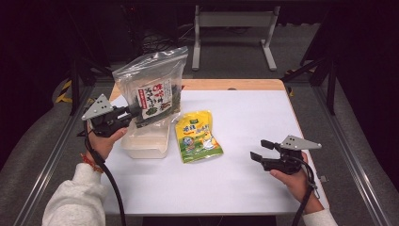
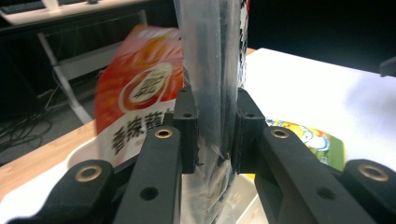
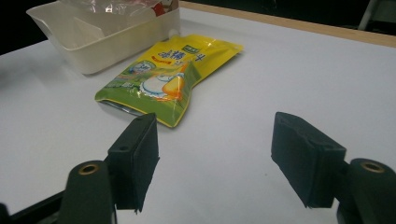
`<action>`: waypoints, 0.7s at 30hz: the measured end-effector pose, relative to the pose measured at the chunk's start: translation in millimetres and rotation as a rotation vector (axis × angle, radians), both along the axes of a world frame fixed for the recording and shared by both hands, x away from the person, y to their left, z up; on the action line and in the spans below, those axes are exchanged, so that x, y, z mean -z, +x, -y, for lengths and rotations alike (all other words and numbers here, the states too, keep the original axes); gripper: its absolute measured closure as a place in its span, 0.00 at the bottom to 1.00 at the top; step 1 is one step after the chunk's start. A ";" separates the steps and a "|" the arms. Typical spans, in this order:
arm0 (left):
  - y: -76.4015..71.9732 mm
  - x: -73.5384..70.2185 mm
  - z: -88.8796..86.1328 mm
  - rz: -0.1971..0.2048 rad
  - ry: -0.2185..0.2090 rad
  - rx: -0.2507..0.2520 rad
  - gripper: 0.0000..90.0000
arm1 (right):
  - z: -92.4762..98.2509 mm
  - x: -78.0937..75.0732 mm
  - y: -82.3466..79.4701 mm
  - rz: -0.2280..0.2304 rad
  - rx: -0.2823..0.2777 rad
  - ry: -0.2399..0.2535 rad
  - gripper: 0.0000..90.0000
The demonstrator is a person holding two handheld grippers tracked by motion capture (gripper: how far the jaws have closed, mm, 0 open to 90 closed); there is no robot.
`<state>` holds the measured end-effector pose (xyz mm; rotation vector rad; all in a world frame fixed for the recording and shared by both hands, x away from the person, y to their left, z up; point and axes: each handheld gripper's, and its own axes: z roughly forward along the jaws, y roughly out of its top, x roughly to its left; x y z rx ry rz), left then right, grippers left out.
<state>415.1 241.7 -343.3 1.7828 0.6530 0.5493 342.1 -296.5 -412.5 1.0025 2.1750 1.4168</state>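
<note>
Held upright over the white plastic tub [image 1: 146,141] near the table's [image 1: 244,179] left edge: a clear seaweed bag [image 1: 153,87], pinched between the closed jaws of the left gripper [image 1: 131,113]. Lying flat just right of the tub, a yellow snack pouch [image 1: 197,136]. Farther right, hovering low with jaws apart and empty, the right gripper [image 1: 261,149].

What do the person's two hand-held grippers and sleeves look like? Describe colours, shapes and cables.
Both the left gripper and right gripper are black, with blocky jaws, brass-ringed pivots, a grey three-cornered plate on top and a trailing black cable. The sleeves are light grey.
</note>
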 end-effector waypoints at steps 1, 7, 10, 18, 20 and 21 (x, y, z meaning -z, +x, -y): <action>0.8 1.5 -3.1 0.002 0.006 -0.012 0.85 | -0.2 0.3 0.0 0.001 0.001 -0.001 0.36; 4.7 11.4 -12.5 -0.009 0.043 -0.049 0.85 | -2.0 3.2 -0.4 -0.008 -0.001 -0.013 0.35; 6.4 16.9 -16.0 -0.009 0.045 -0.058 0.85 | -2.7 4.1 -0.4 -0.011 -0.005 -0.019 0.35; 3.5 16.8 -20.1 -0.011 0.048 -0.052 0.85 | -4.0 5.8 -0.2 -0.014 -0.008 -0.027 0.35; 2.4 17.2 -20.4 -0.014 0.050 -0.055 0.85 | -4.3 5.9 -0.4 -0.015 -0.009 -0.029 0.35; 2.3 18.0 -20.4 -0.015 0.046 -0.055 0.85 | -4.2 5.8 -0.6 -0.014 -0.010 -0.029 0.35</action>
